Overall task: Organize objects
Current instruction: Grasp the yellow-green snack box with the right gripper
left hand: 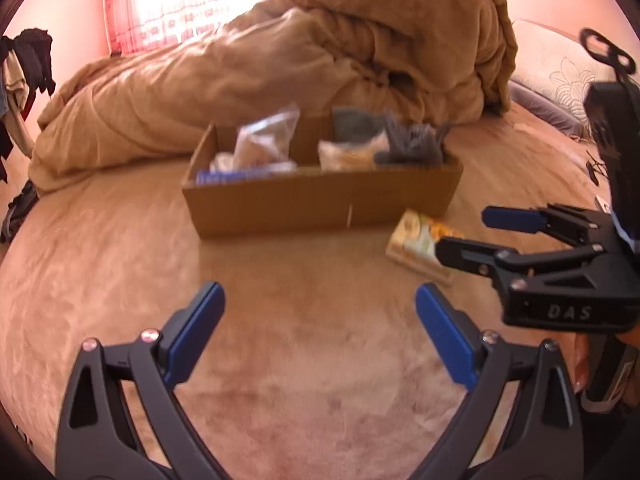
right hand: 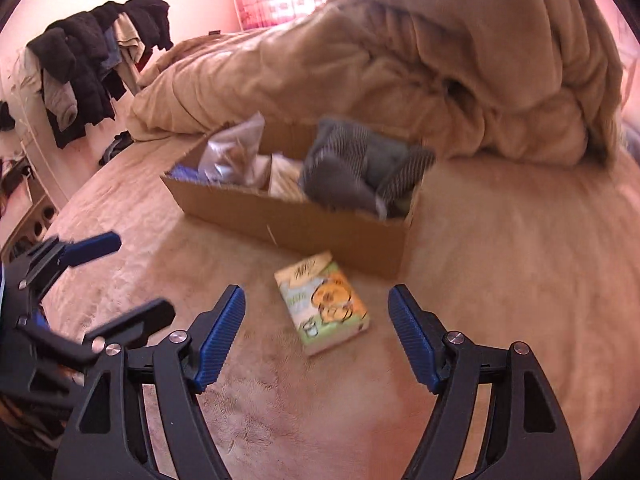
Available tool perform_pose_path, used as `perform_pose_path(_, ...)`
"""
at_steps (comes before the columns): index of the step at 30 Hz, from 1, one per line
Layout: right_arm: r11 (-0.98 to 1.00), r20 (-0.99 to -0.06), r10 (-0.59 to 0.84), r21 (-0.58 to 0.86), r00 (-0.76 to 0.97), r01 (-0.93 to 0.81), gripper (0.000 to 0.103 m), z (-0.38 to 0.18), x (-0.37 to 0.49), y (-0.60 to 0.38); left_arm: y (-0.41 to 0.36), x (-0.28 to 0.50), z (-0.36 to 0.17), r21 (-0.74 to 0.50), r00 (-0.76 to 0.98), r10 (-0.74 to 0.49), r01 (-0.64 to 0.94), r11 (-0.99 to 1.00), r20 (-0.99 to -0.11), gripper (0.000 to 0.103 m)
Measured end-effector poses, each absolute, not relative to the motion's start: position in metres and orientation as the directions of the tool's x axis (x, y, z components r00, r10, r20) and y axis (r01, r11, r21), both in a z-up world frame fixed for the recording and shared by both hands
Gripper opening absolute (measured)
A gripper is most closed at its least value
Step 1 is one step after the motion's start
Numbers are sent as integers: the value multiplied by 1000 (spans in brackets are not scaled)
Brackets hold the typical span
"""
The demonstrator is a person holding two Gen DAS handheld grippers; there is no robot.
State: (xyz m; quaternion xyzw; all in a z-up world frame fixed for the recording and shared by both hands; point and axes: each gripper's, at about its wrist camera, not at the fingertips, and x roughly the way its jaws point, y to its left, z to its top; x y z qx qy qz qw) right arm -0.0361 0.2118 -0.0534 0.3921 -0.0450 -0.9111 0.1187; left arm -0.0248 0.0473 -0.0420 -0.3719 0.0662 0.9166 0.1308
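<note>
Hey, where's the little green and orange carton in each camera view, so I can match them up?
Left wrist: the carton lies right of centre on the bed, partly hidden by the right tongs.
Right wrist: the carton lies centre, just ahead of the open right tongs.
Shared landmark: the cardboard box, just behind the carton in both.

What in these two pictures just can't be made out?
- Print on the small carton: blurred in the right wrist view; in the left wrist view the right gripper partly covers it.
- Contents of the clear bags in the cardboard box: blurred in both views.
- Box floor: hidden by its walls and contents.
</note>
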Motion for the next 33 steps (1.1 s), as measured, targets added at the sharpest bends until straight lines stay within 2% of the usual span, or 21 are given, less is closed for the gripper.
perform_pose_path(6,-966,-718,-259,193,-646,172,77,-73,-46,204,42,-25,-60,34,-666,170,-282,-959,-727,97)
perform_pose_path(11,-979,-737,-202,139,-645,148,78,-85,-59,202,34,-36,-73,19,-644,161,-263,-965,-747,97)
perform_pose_path(13,-985,-754,-171,107,-634,139,68,-94,-63,201,32,-40,-79,-3,-627,170,-258,-966,-760,97)
perform_pose_path(14,-985,-752,-168,105,-637,136,61,-97,-62,201,31,-42,-82,-14,-620,178,-260,-966,-764,97)
perform_pose_path(16,-980,-737,-197,127,-646,154,38,-95,-59,202,31,-43,-86,-22,-614,183,-260,-965,-768,97)
perform_pose_path(17,-976,-730,-217,142,-648,167,30,-93,-58,203,32,-43,-87,-24,-614,187,-263,-964,-767,97)
perform_pose_path(27,-967,-727,-246,137,-641,216,29,-88,-52,194,29,-47,-87,-82,-608,230,-262,-962,-760,96)
perform_pose_path(29,-967,-729,-245,136,-639,216,28,-87,-48,193,28,-48,-88,-76,-612,218,-250,-965,-760,91)
perform_pose_path(33,-969,-727,-238,129,-645,211,28,-79,-39,192,25,-49,-85,-61,-622,187,-219,-974,-760,66)
